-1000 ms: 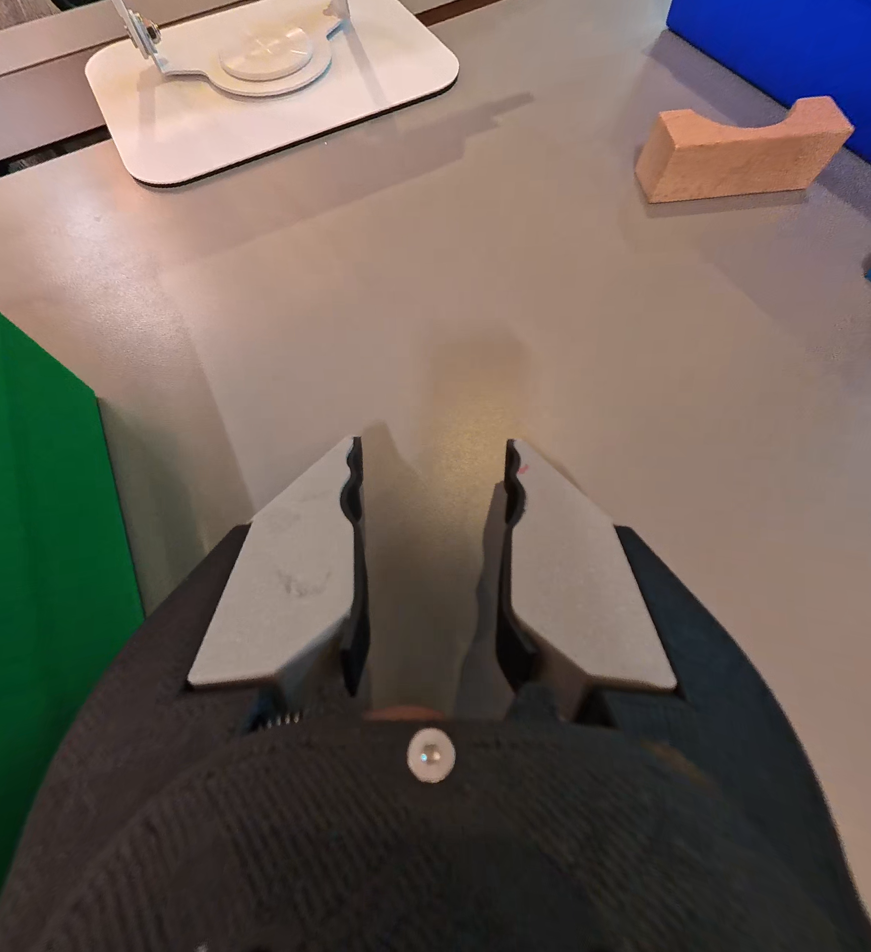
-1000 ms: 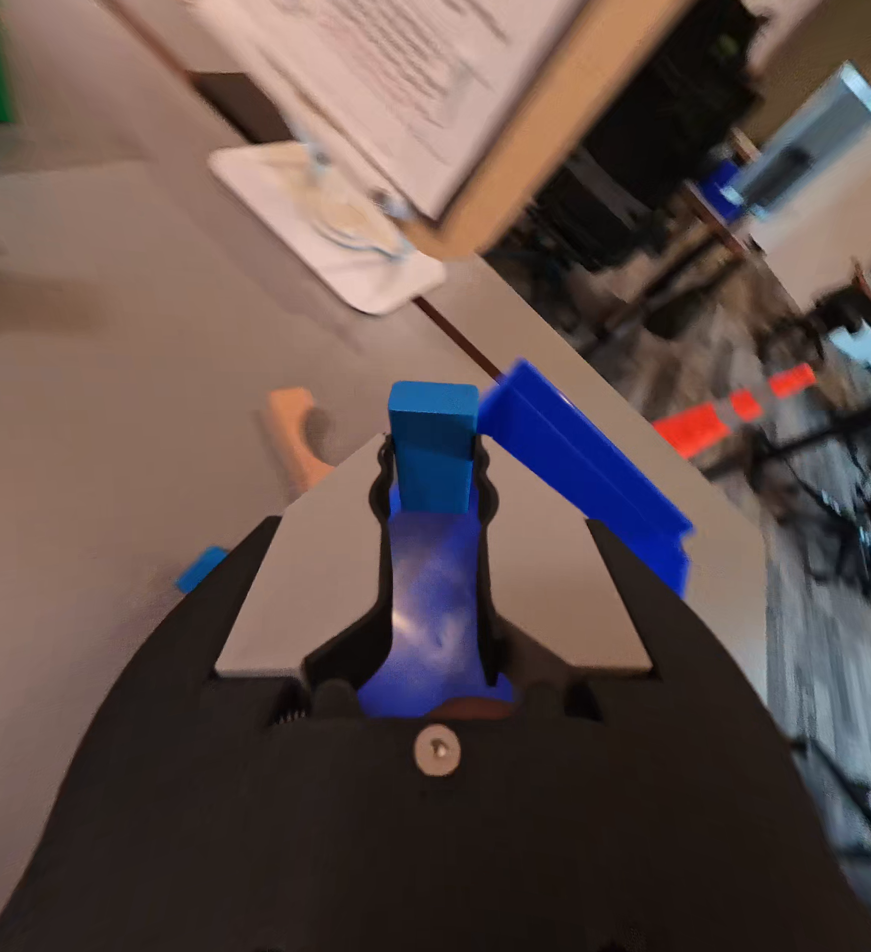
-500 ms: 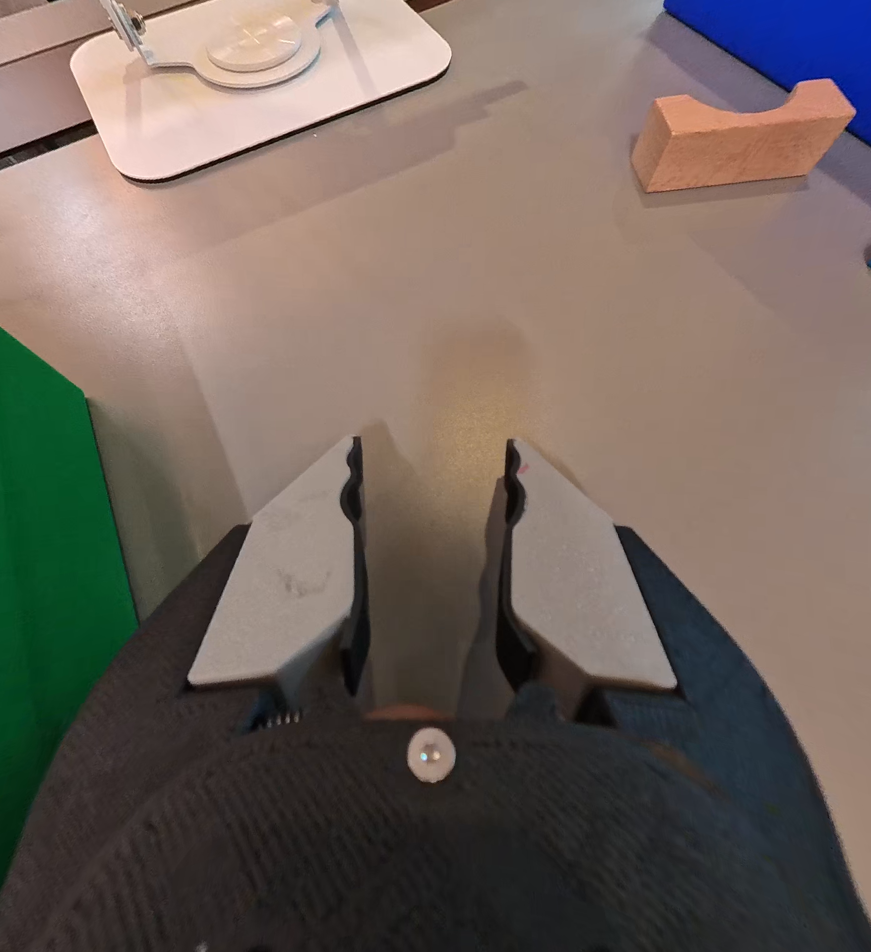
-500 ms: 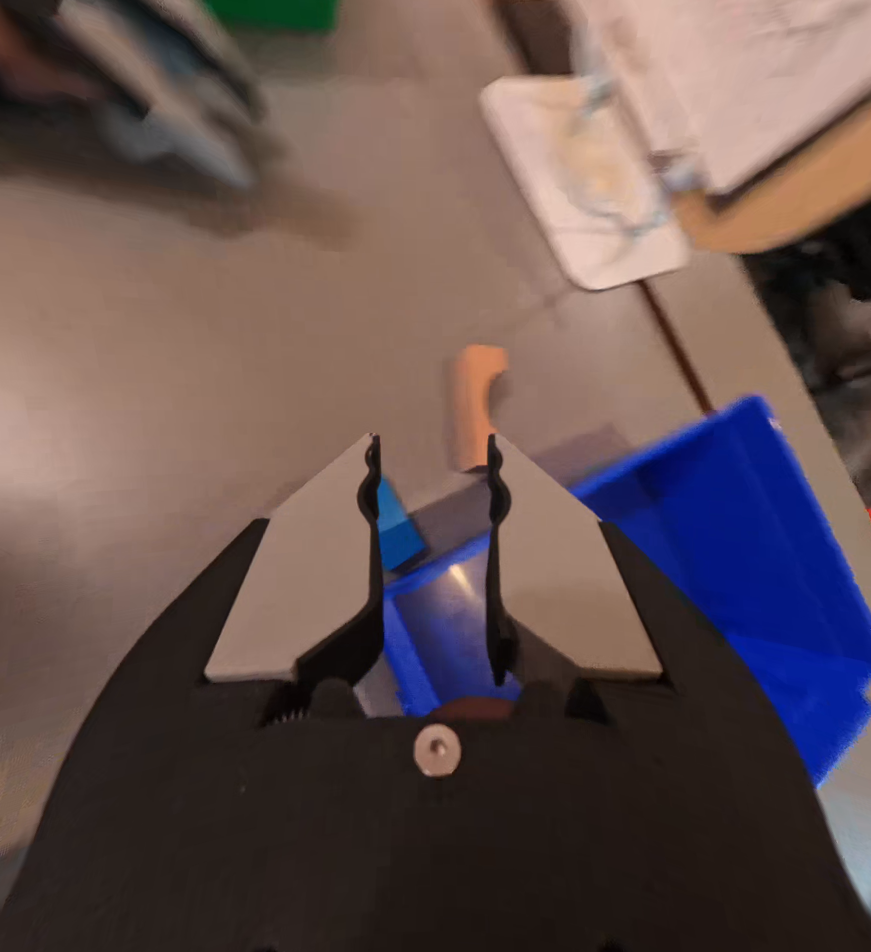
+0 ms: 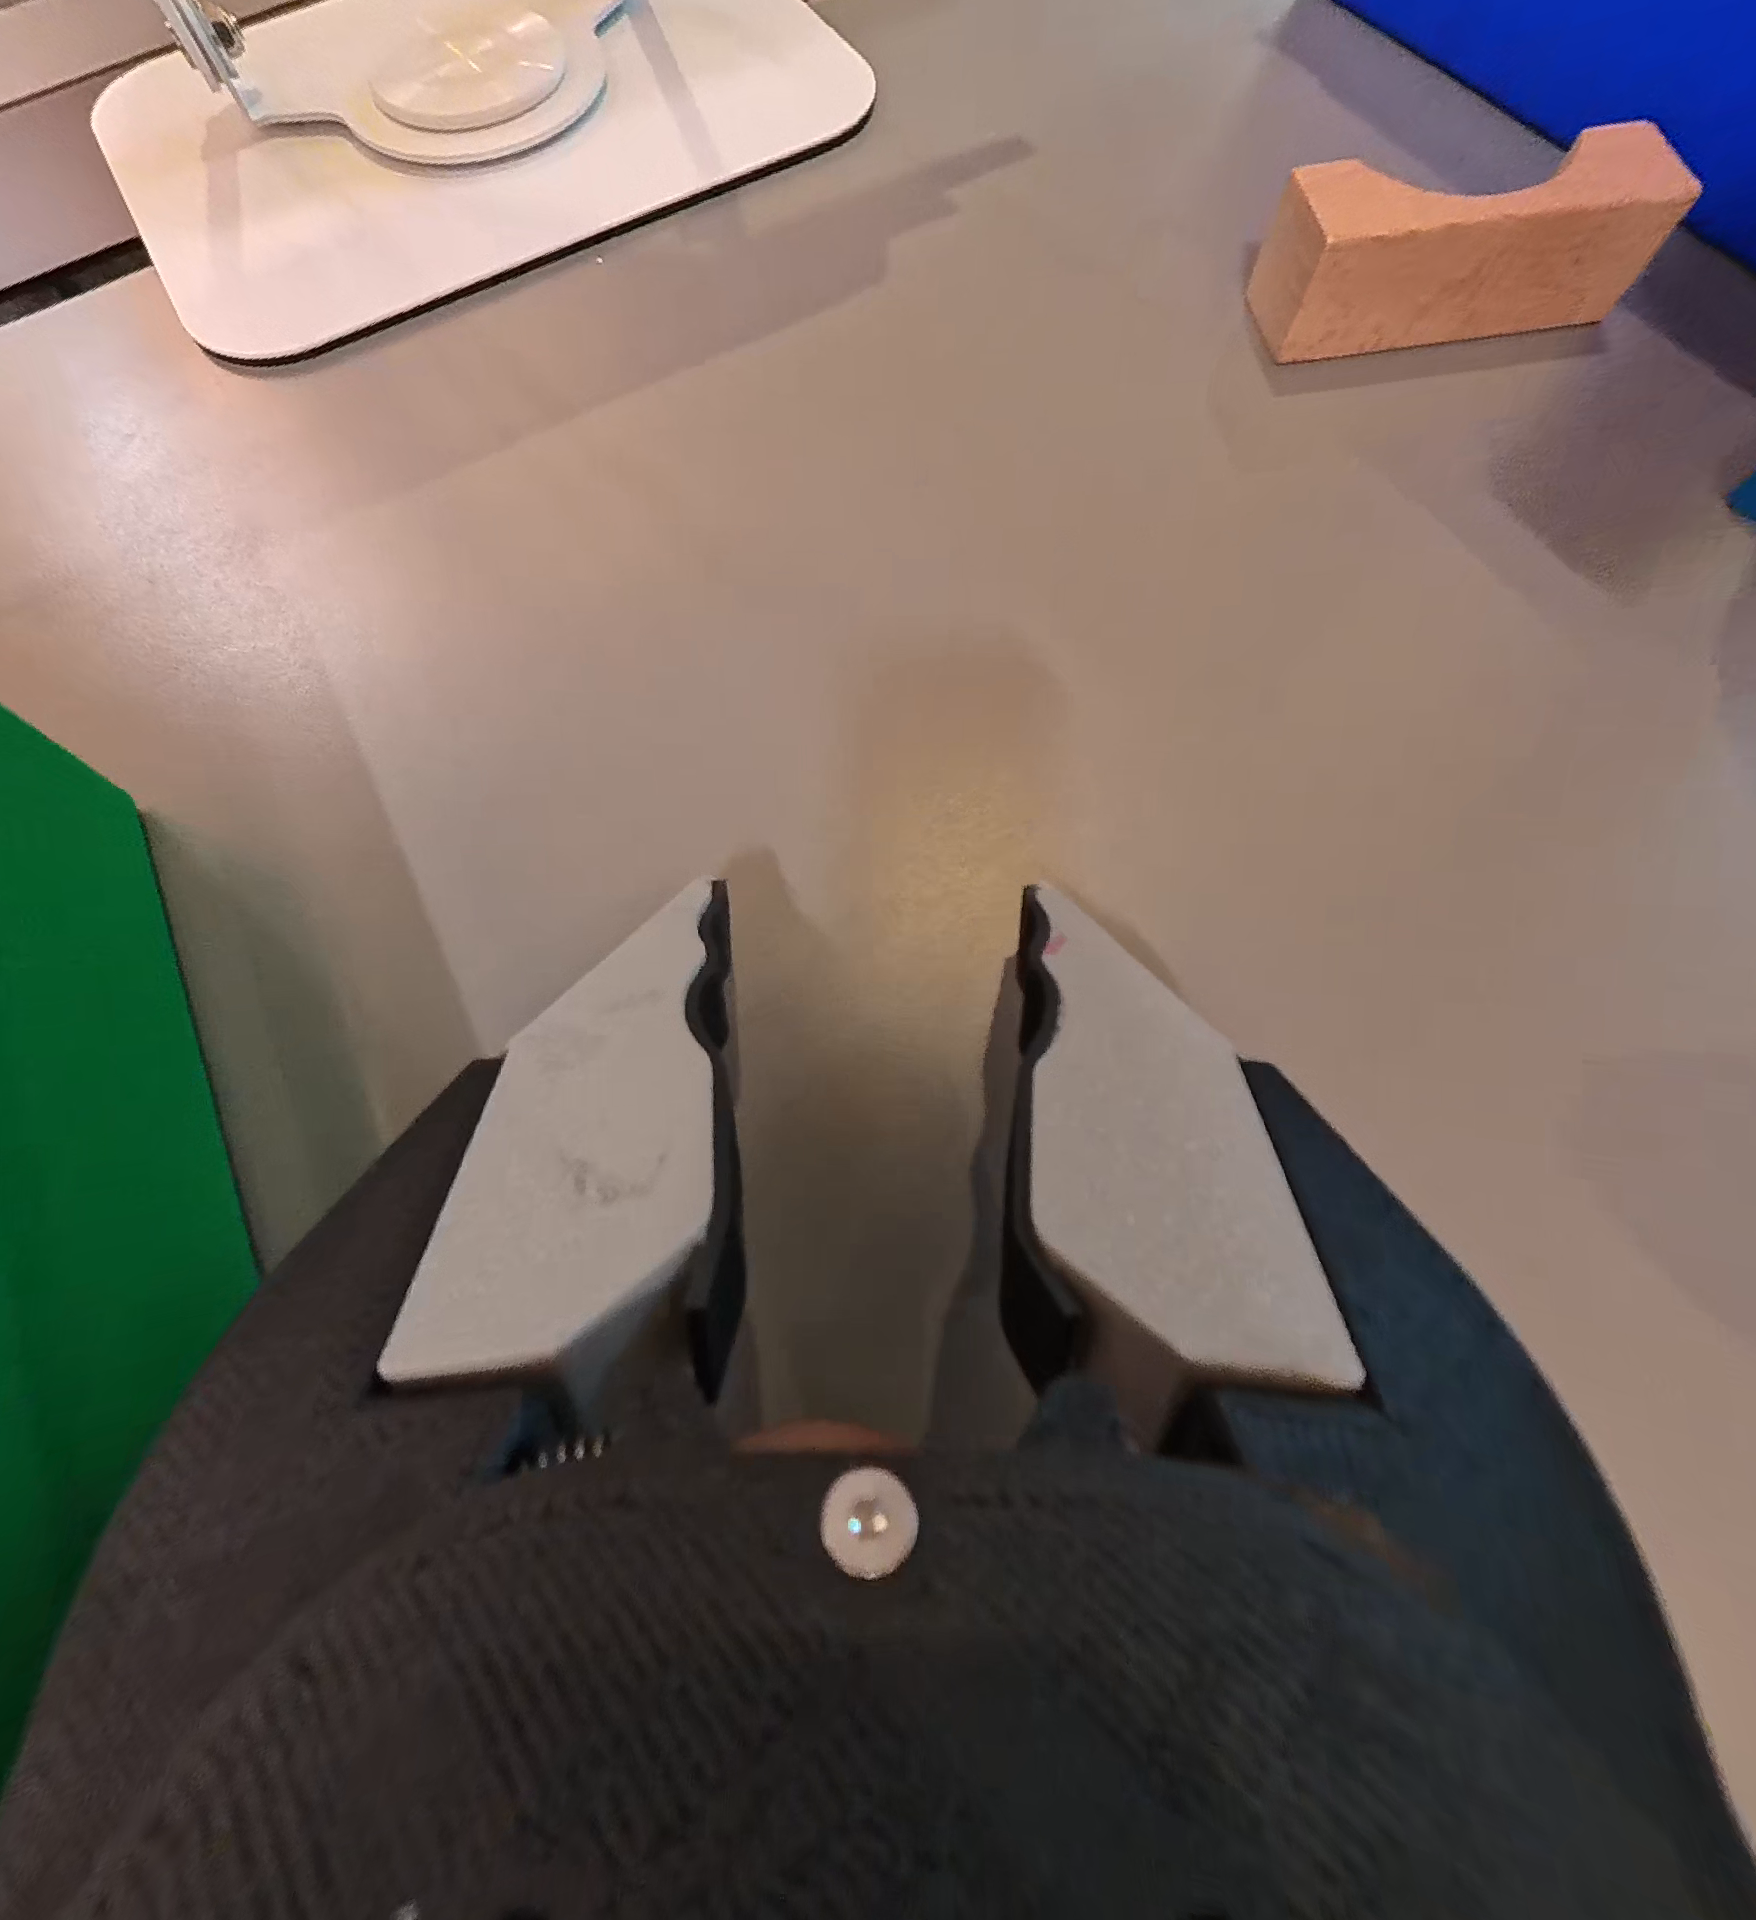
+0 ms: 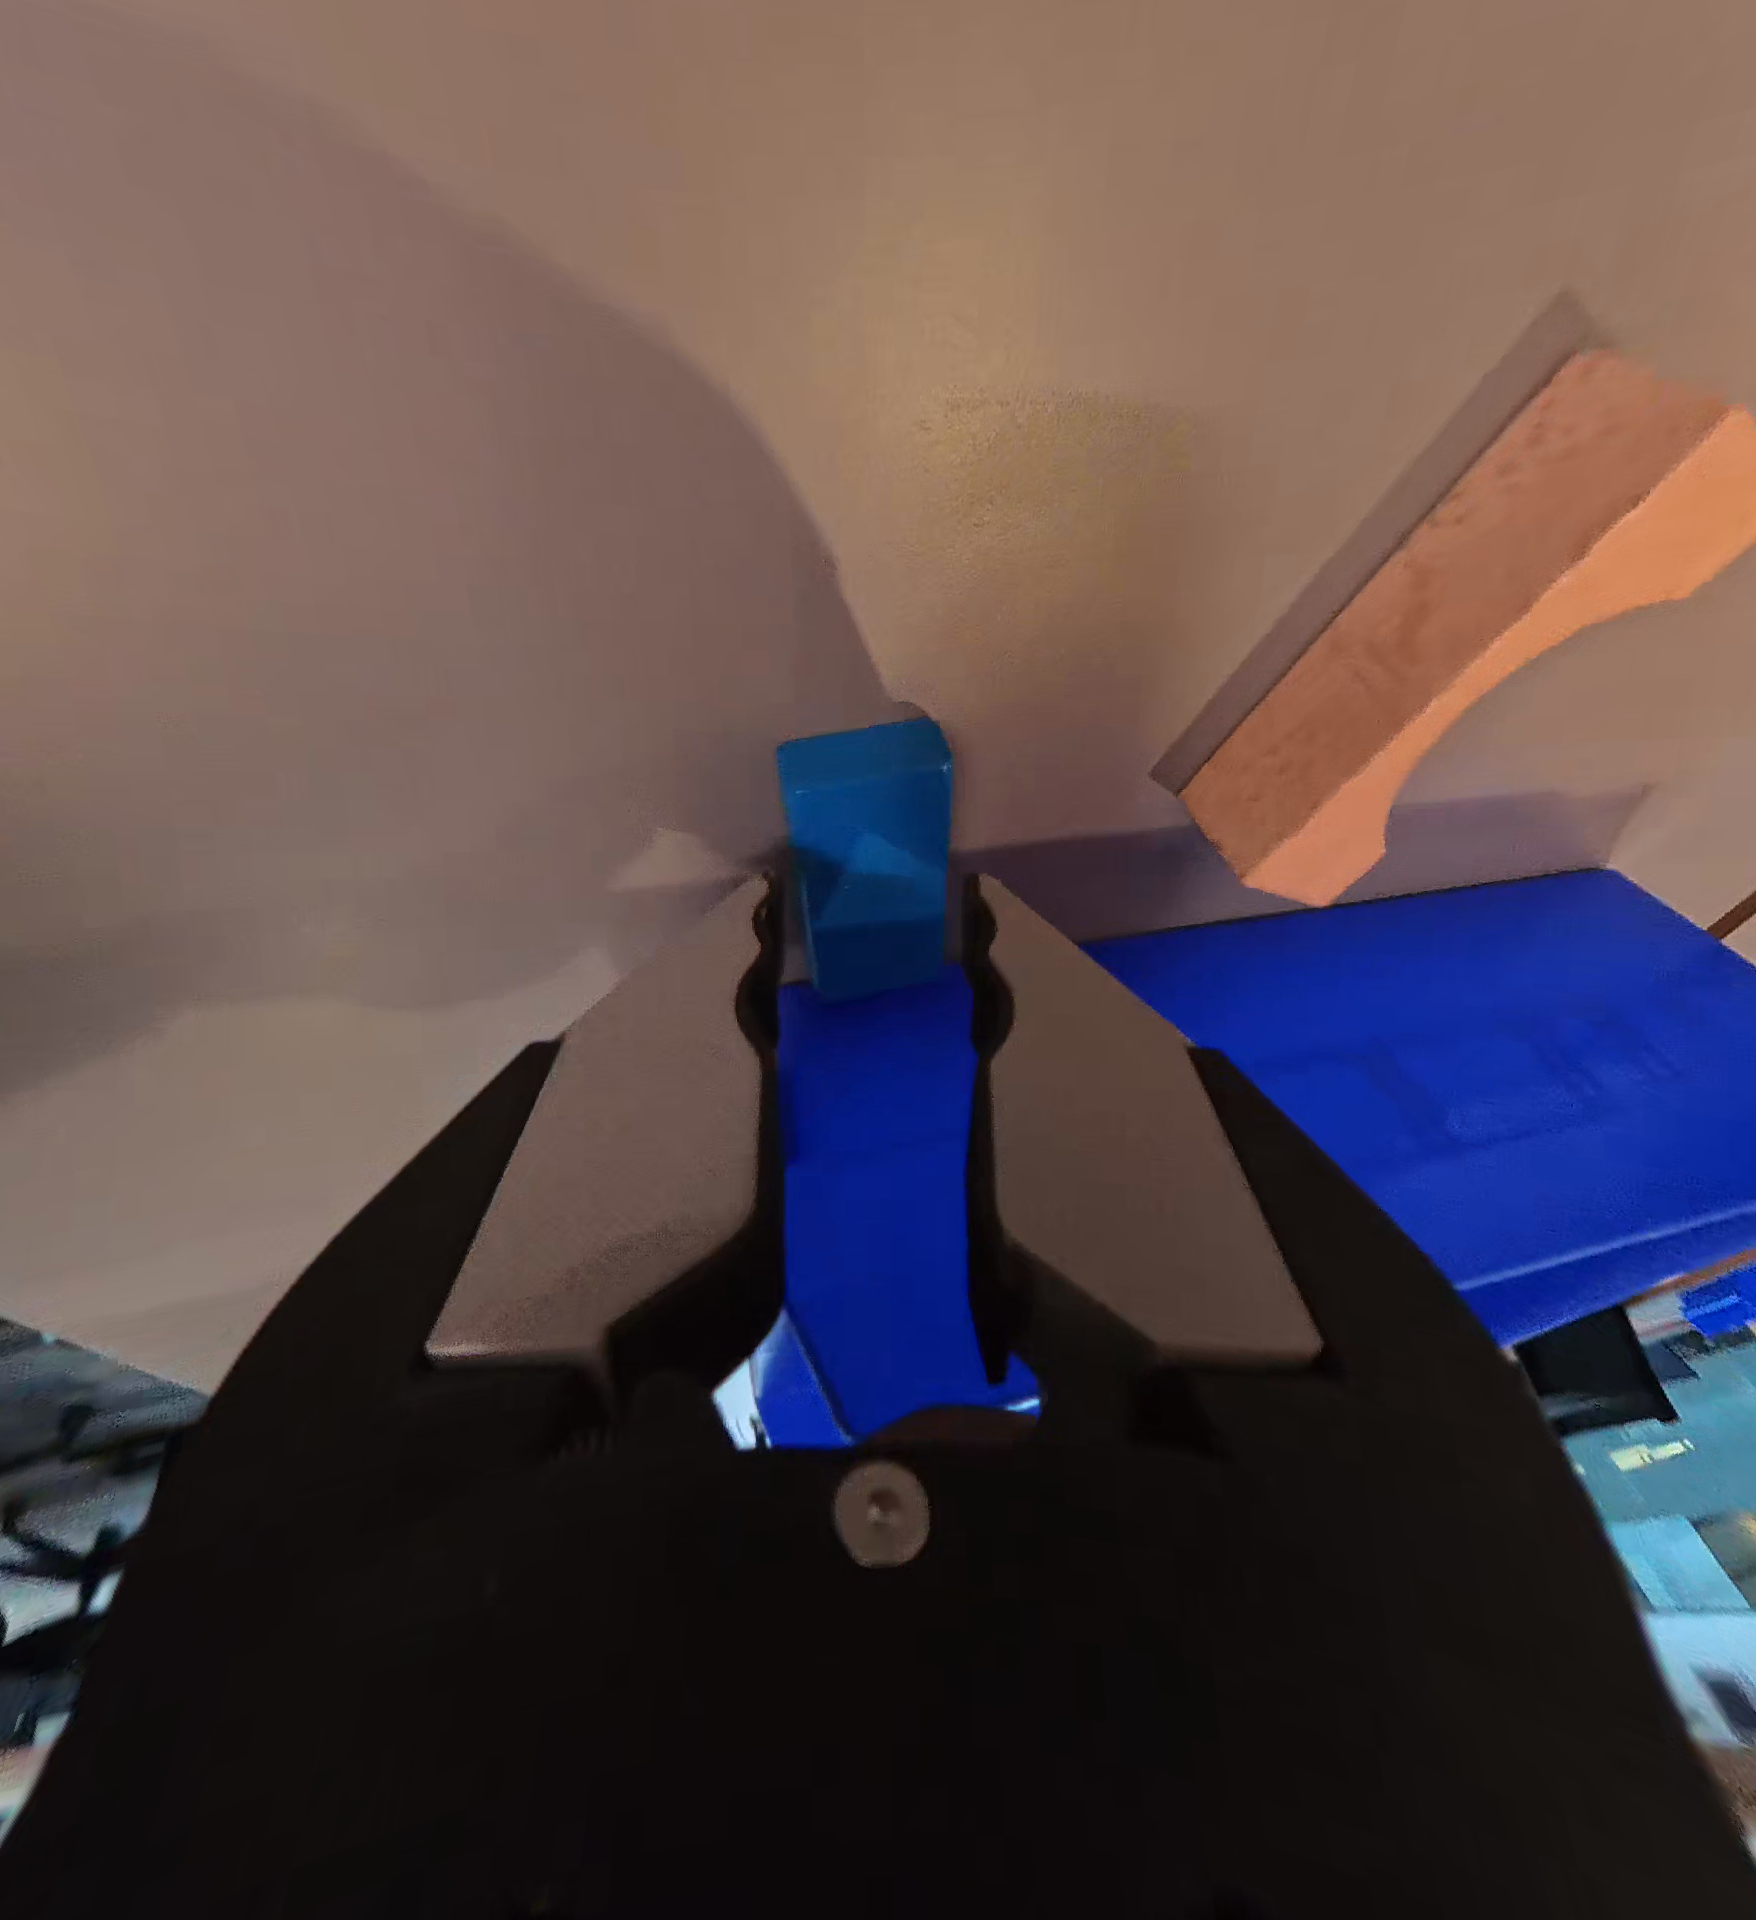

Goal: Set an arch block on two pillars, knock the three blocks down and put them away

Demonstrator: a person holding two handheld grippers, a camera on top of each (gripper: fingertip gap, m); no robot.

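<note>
**Blue pillar between your right jaws, arch waits beside the bin**

Your right gripper (image 6: 869,883) has its jaws set either side of the blue pillar block (image 6: 869,862); whether they are clamped on it cannot be told from here. Judged rigid, light and smooth-faced, it should take a squeeze across its flat sides. The wooden arch block (image 5: 1456,260) lies on the grey table (image 5: 853,520), just beside the blue bin (image 6: 1476,1091); grip its straight flanks, not the curve. Your left gripper (image 5: 874,914) hovers empty, jaws apart, near a green bin (image 5: 32,1039).
</note>
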